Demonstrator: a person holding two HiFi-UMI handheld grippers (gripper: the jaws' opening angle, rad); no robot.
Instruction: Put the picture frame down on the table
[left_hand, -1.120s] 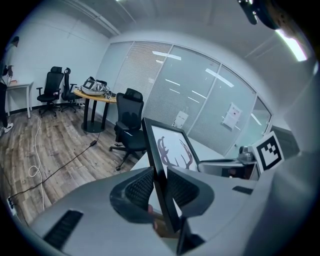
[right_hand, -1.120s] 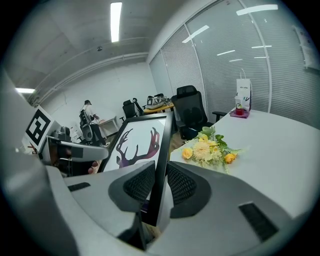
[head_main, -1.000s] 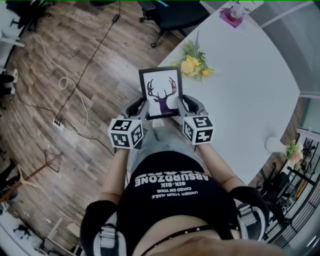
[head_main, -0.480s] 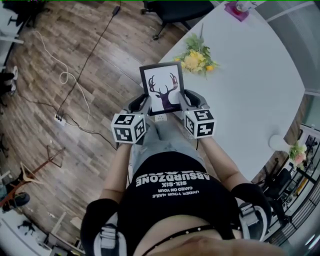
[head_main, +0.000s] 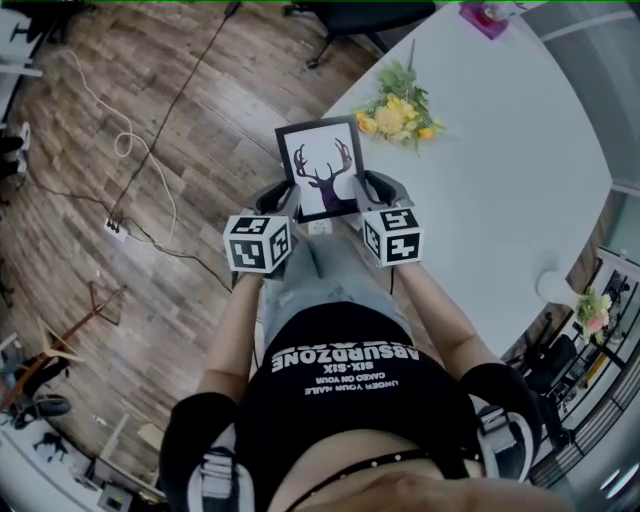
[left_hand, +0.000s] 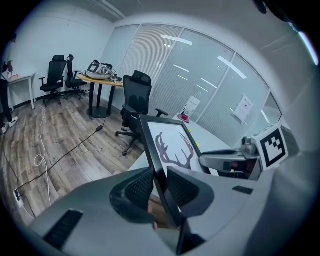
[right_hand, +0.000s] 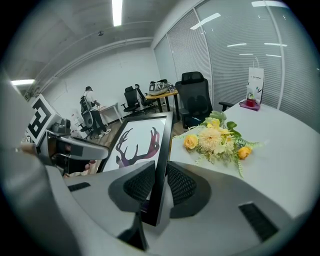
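Note:
A black picture frame (head_main: 322, 168) with a deer-antler print is held in the air by both grippers, just short of the white table's (head_main: 500, 170) near left edge. My left gripper (head_main: 283, 202) is shut on the frame's left edge (left_hand: 159, 172). My right gripper (head_main: 363, 192) is shut on its right edge (right_hand: 161, 165). The print (right_hand: 137, 145) faces up toward the head camera. The frame's far top corner overlaps the table edge near the flowers in the head view.
A bunch of yellow flowers (head_main: 398, 110) lies on the table just beyond the frame. A pink item (head_main: 484, 16) sits at the table's far end. Office chairs (left_hand: 137, 102) stand past the table. Cables (head_main: 130, 150) trail on the wooden floor at the left.
Both grippers have carried the frame a little forward and up in the head view, closer to the flowers and the table edge.

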